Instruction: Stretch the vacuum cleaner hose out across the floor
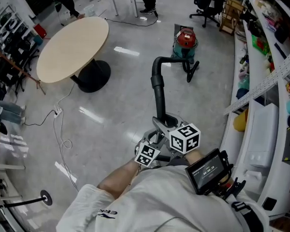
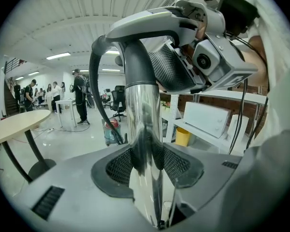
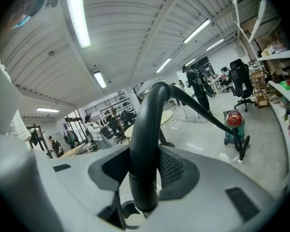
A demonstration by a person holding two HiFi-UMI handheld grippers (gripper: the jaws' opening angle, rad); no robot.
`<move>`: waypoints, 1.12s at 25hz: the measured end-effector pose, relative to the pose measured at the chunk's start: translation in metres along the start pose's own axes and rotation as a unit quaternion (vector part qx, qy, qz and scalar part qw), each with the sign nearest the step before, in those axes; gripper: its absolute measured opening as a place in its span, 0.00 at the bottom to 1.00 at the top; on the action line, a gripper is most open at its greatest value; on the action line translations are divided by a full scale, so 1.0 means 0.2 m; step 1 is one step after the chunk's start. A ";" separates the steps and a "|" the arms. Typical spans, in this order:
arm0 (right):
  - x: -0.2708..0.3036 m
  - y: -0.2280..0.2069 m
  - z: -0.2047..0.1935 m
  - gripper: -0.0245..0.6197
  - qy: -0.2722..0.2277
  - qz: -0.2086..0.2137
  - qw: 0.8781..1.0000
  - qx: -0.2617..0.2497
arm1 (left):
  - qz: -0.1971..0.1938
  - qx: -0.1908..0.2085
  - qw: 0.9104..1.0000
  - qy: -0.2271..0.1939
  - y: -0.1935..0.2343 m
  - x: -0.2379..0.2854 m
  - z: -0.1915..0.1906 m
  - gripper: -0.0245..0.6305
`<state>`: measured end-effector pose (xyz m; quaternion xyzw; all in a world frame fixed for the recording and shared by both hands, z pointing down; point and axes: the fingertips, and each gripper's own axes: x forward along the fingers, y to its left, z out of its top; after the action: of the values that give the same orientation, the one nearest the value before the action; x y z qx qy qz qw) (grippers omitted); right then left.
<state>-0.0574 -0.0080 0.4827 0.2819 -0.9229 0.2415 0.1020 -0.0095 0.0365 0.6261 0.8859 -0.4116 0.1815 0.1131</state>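
Reader: Head view first. What is hard to make out?

Describer: Both grippers sit low in the middle, packed close together. The left gripper (image 1: pixel 153 140) and right gripper (image 1: pixel 165 124) show mainly as marker cubes. Their jaws are covered from above, and the person's pale sleeve (image 1: pixel 135 202) hides what is below them. The black hose (image 1: pixel 158 88) rises from the grippers, bends over, and runs to a red-topped vacuum cleaner (image 1: pixel 185 43). The cleaner stands on the grey floor (image 1: pixel 121 110), well apart from the grippers. A round wooden table (image 1: pixel 72 47) stands to its left. Where the hose joins the cleaner is hard to follow.

Reader: And the left gripper view?

Describer: The jaws are closed onto a shiny chrome tube (image 2: pixel 144 124) that stands upright between them. The mesh pads (image 2: pixel 117 166) press on both sides. The tube's lower end is hidden behind the gripper body. Higher up, the tube meets a black curved handle (image 2: pixel 135 64), and the right gripper clamps across it there. The hose drops away leftward towards the cleaner, small in the distance.

Reader: The right gripper view?

Describer: The jaws are clamped on the black curved end of the hose, which fills the gap between the pads. It arches up and over, then trails right and down to the cleaner on the floor. People (image 3: pixel 93 129) in the background are small and indistinct.
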 end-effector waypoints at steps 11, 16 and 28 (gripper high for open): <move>0.15 0.29 -0.09 0.28 0.046 0.089 0.995 -0.022 | 0.093 -0.051 0.994 0.007 0.10 -0.24 -0.12 0.28; 0.17 0.35 -0.11 0.28 0.061 0.131 0.989 -0.027 | 0.129 -0.071 0.989 0.010 0.10 -0.29 -0.13 0.28; 0.23 0.54 -0.19 0.28 0.090 0.200 0.975 -0.044 | 0.187 -0.109 0.976 0.010 0.12 -0.42 -0.21 0.28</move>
<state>-0.1549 0.0680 0.4892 0.0644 -0.9574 0.2402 0.1467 -0.0878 0.0941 0.6314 0.7736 -0.5863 0.1626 0.1771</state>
